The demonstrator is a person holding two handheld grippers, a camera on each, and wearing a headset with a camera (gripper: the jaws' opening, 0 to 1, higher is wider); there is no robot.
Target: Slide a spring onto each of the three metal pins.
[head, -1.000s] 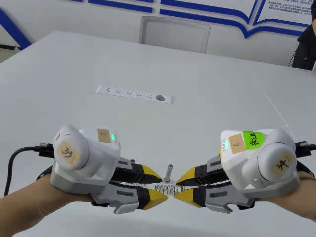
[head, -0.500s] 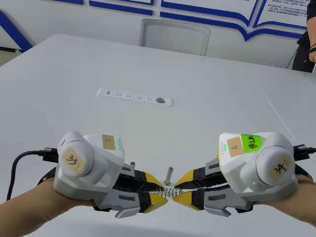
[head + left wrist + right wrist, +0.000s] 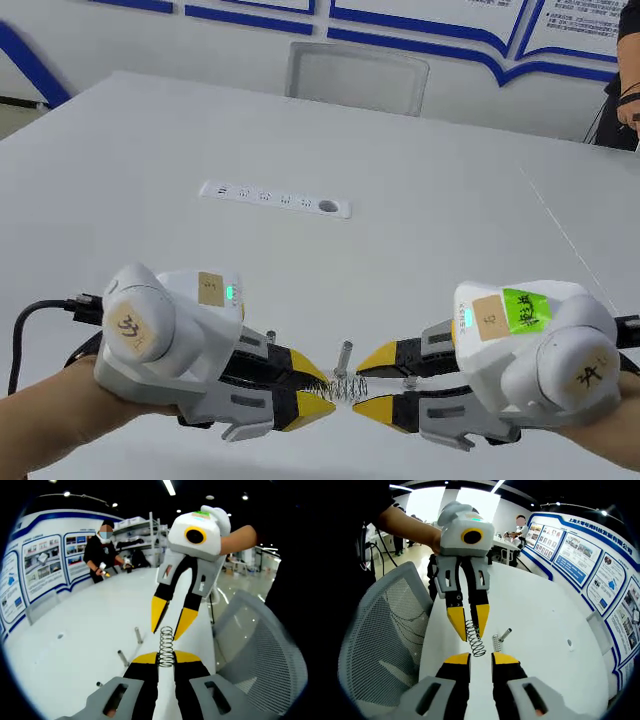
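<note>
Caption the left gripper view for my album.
Left gripper pinches a coiled metal spring in yellow fingers, facing the open right gripper.

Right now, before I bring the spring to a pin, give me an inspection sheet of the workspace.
Surface: white table, plain and matte.
Job's things: one spring spans the gap between the two grippers. Three pins stand upright in a row. The middle pin appears to carry a second spring at its base.
Clutter: power strip mid-table, apart from the pins.
Grippers: left gripper, jaws shut on one end of the spring. Right gripper, jaws open at the other end.
Cables: black cable runs from the left gripper.
Surroundings: grey chair at the far edge, a person at the right, blue-trimmed wall boards.
</note>
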